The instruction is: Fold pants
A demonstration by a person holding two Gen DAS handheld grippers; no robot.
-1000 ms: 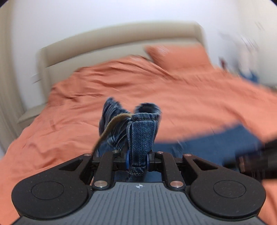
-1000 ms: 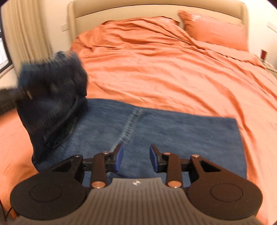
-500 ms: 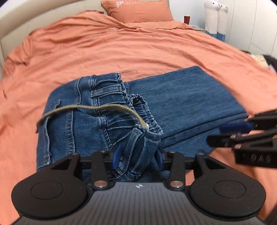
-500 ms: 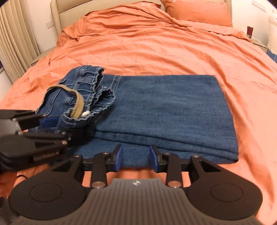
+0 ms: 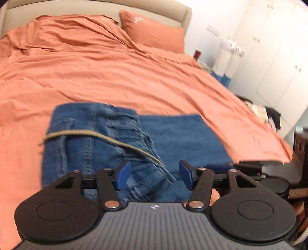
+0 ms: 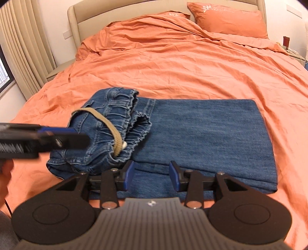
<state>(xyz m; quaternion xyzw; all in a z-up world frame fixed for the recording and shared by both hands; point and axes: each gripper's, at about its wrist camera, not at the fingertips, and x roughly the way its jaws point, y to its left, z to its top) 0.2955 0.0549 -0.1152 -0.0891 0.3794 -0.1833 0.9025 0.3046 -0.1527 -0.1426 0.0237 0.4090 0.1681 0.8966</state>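
left gripper has let go of waistband, jaws now apart | right gripper jaws apart, empty | jeans folded, waistband bunched, tan drawstring across, on bed

1. No word, number or brand name can be read in either view.
2. The pillow at 1 o'clock in the right wrist view carries a pale embroidered flower motif with a line of script beside it; the letters are too small and faint to make out.
3. In the left wrist view that pillow, at 12 o'clock, shows only a pale blurred patch.
4. Each gripper body bears a small white emblem at 6 o'clock, left gripper and right gripper; it is a symbol, not lettering.
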